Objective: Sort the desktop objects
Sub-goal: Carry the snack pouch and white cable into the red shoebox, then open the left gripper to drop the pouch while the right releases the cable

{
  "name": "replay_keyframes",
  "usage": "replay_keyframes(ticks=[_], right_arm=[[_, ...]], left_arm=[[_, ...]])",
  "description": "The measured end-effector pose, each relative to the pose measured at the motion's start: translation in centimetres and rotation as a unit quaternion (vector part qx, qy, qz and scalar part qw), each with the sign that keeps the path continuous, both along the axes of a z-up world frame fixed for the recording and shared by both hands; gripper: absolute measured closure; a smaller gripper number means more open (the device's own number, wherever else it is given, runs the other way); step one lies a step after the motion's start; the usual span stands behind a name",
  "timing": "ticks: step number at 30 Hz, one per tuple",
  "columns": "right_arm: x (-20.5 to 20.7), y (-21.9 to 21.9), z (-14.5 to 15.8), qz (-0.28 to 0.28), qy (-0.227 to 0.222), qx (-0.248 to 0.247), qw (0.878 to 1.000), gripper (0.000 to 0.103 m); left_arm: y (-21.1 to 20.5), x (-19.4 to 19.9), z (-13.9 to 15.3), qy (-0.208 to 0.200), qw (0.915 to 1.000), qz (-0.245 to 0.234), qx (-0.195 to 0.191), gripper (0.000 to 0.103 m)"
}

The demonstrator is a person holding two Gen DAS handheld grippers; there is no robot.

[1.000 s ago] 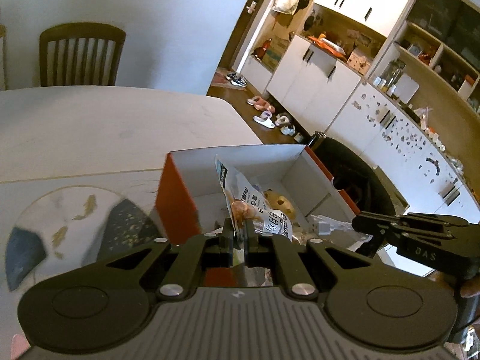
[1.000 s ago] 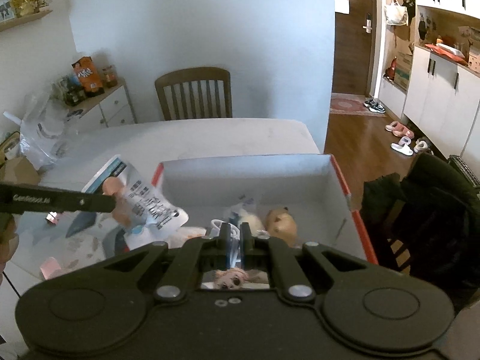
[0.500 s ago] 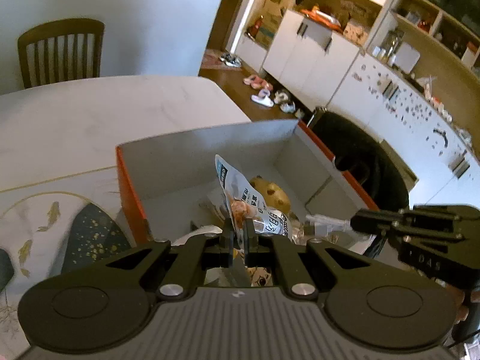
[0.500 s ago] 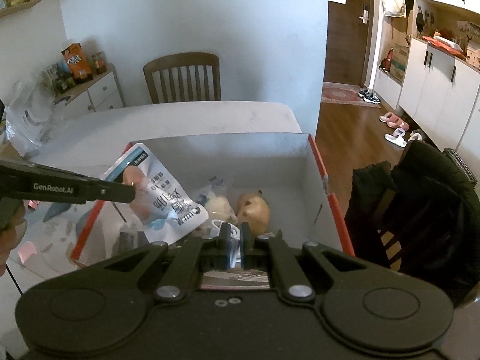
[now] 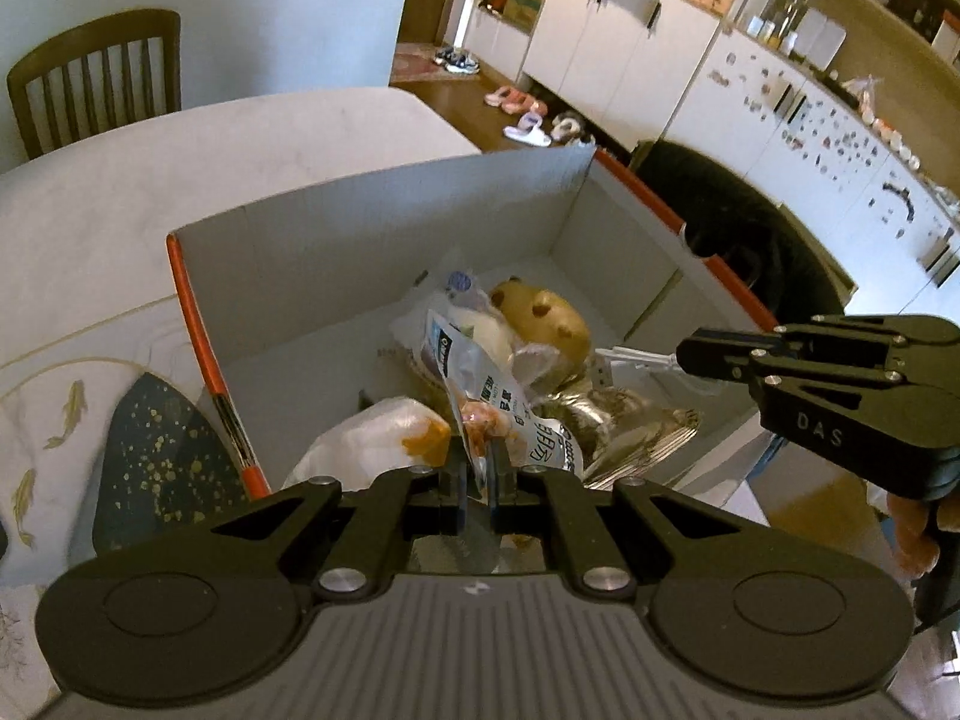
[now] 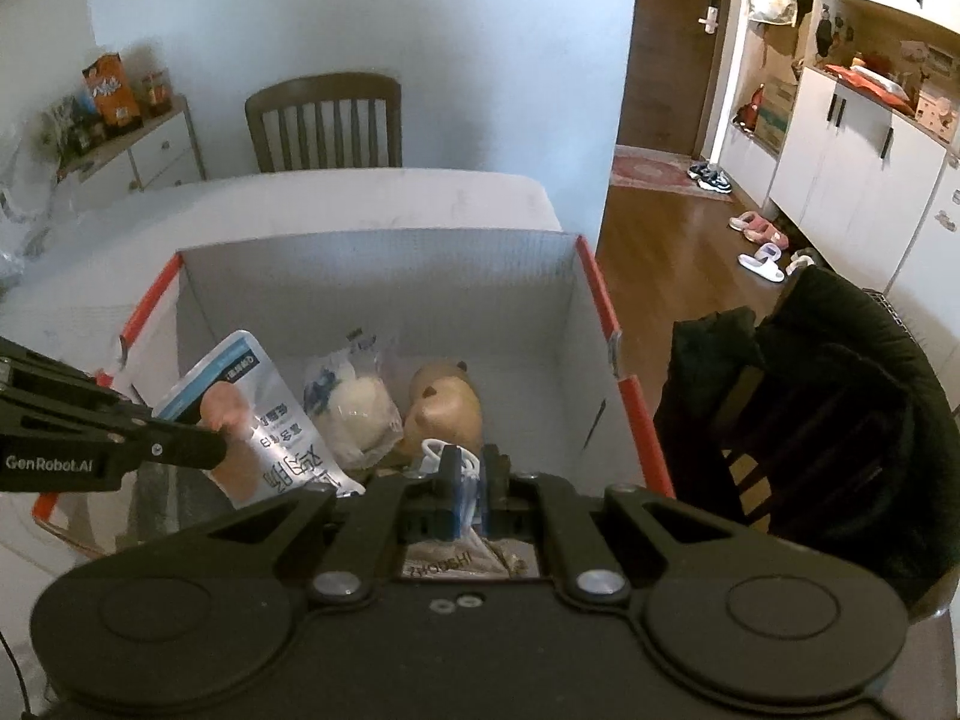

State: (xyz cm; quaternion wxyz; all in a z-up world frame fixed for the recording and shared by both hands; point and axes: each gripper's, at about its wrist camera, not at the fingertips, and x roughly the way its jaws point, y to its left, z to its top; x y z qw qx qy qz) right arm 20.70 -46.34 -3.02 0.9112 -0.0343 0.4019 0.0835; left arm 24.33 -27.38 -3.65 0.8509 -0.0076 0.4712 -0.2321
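An open cardboard box (image 5: 198,312) with an orange rim stands on the table, its grey inner wall (image 6: 384,282) facing me. My left gripper (image 5: 477,462) is shut on a silver snack packet (image 5: 480,396) and holds it low over the box's left part, where the packet (image 6: 264,420) also shows from the right. My right gripper (image 6: 465,468) is shut on a white cable (image 6: 432,453) above the box's near right side; the cable's plug (image 5: 636,357) sticks out past its tip. In the box lie a brown plush toy (image 6: 444,408), a bagged white bun (image 6: 354,408) and a foil pack (image 5: 618,420).
A placemat with gold fish (image 5: 90,420) lies left of the box on the white table (image 5: 180,168). A wooden chair (image 6: 324,120) stands at the far side. A black coat (image 6: 810,390) hangs over a chair to the right. Cabinets line the room behind.
Both grippers have sunk toward the box with their loads. The left one carried the packet from beside the orange rim to over the box's inside.
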Motion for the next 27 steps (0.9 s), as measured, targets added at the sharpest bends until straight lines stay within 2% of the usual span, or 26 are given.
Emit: replay_keyframes(ticks=[8, 14, 18, 21, 23, 25, 27], right_arm=[[0.5, -0.2, -0.8, 0.016, 0.017, -0.005, 1.0, 0.097], [0.5, -0.5, -0.8, 0.024, 0.026, -0.002, 0.999, 0.096], [0.3, -0.8, -0.4, 0.03, 0.029, 0.005, 0.999, 0.086], [0.1, -1.0, -0.1, 0.032, 0.031, 0.015, 0.999, 0.081], [0.0, -1.1, 0.1, 0.034, 0.031, 0.021, 0.999, 0.072], [-0.3, -1.2, 0.4, 0.036, 0.027, 0.028, 0.999, 0.055], [-0.5, -1.3, 0.7, 0.037, 0.022, 0.034, 0.999, 0.05]], left_arm=[[-0.5, 0.5, -0.4, 0.018, 0.9998, -0.003, 0.013, 0.098], [-0.1, 0.5, -0.1, 0.021, 0.9998, 0.007, 0.002, 0.097], [0.2, 0.1, 0.3, 0.017, 0.9998, 0.011, -0.006, 0.09], [0.4, -0.5, 0.8, 0.005, 0.9999, 0.011, -0.006, 0.074], [0.5, -0.9, 1.1, -0.002, 0.9999, 0.01, -0.008, 0.036], [0.7, -1.4, 1.7, -0.017, 0.9997, 0.005, -0.019, 0.031], [0.7, -1.9, 2.2, -0.027, 0.9995, 0.002, -0.018, 0.031]])
